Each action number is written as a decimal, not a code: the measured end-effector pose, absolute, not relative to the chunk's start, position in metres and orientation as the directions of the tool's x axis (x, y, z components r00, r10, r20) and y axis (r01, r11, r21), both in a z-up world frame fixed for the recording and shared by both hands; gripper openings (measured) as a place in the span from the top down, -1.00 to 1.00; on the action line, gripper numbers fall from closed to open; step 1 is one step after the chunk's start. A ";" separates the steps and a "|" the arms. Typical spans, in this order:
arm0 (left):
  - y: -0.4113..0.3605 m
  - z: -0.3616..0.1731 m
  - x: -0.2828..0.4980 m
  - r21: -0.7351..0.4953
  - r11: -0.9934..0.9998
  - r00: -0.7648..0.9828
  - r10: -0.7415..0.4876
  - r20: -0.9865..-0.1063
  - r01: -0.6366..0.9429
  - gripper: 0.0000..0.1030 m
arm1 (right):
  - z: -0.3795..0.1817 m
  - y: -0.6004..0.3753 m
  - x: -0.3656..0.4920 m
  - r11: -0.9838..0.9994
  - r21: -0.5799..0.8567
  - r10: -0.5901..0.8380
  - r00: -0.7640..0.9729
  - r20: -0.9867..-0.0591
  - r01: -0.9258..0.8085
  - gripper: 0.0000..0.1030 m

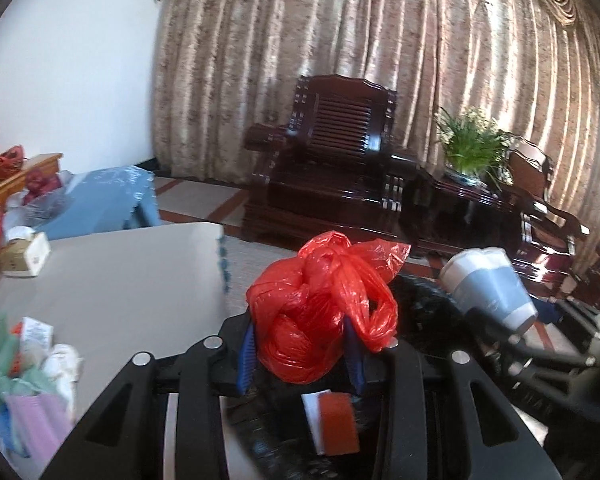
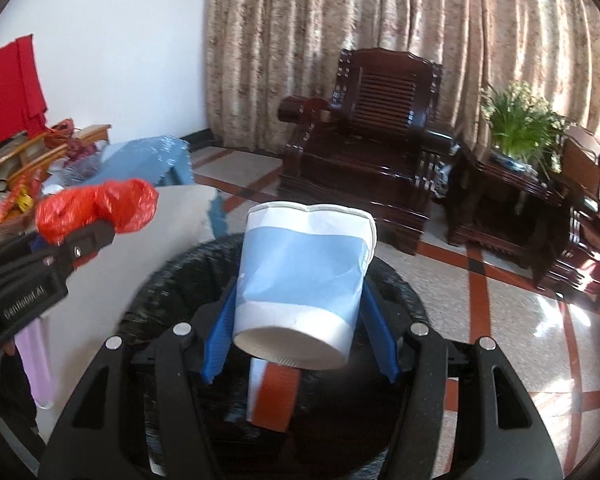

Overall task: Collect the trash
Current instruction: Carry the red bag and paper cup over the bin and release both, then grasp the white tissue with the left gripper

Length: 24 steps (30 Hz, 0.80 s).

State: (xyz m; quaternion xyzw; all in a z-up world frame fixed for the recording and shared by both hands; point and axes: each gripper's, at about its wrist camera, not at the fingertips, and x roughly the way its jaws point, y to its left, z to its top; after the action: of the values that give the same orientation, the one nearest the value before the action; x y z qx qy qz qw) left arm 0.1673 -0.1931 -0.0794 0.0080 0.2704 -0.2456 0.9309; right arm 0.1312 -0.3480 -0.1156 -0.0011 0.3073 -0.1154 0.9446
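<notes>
My left gripper (image 1: 300,354) is shut on a knotted red plastic bag (image 1: 319,304) and holds it above a black-lined trash bin (image 1: 423,304). My right gripper (image 2: 300,336) is shut on a crumpled blue and white paper cup (image 2: 303,276), held over the same bin (image 2: 172,280). A red and white paper cup (image 2: 274,398) lies inside the bin; it also shows in the left wrist view (image 1: 333,420). The right gripper's cup (image 1: 487,288) shows at the right of the left wrist view. The left gripper with the red bag (image 2: 100,208) shows at the left of the right wrist view.
A beige table (image 1: 112,280) on the left holds crumpled wrappers and paper (image 1: 28,376) and a small cream object (image 1: 20,254). A blue stool (image 1: 108,196) stands behind it. Dark wooden armchairs (image 2: 363,136) and a side table with a plant (image 2: 515,124) stand before curtains.
</notes>
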 end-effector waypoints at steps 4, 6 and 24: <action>-0.213 -0.082 0.175 -0.166 0.835 0.669 -0.525 -0.525 0.525 -0.16 | -0.131 -0.360 0.130 0.963 -0.099 -0.257 0.753 -0.606 0.249 -0.46; -0.211 -0.082 0.175 -0.186 0.828 0.661 -0.540 -0.521 0.530 -0.40 | -0.136 -0.364 0.126 0.956 -0.106 -0.281 0.745 -0.605 0.274 -0.67; -0.075 -0.053 0.142 -0.086 0.952 0.850 -0.302 -0.432 0.294 -0.60 | -0.107 -0.272 0.132 0.994 0.019 -0.085 0.847 -0.524 0.111 -0.89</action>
State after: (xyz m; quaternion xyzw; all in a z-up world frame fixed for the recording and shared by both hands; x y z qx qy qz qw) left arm 0.1423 -0.0754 -0.0531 -0.0084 0.2260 -0.1548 0.9617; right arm 0.1323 -0.2722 -0.1071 0.0245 0.2715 -0.0509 0.9608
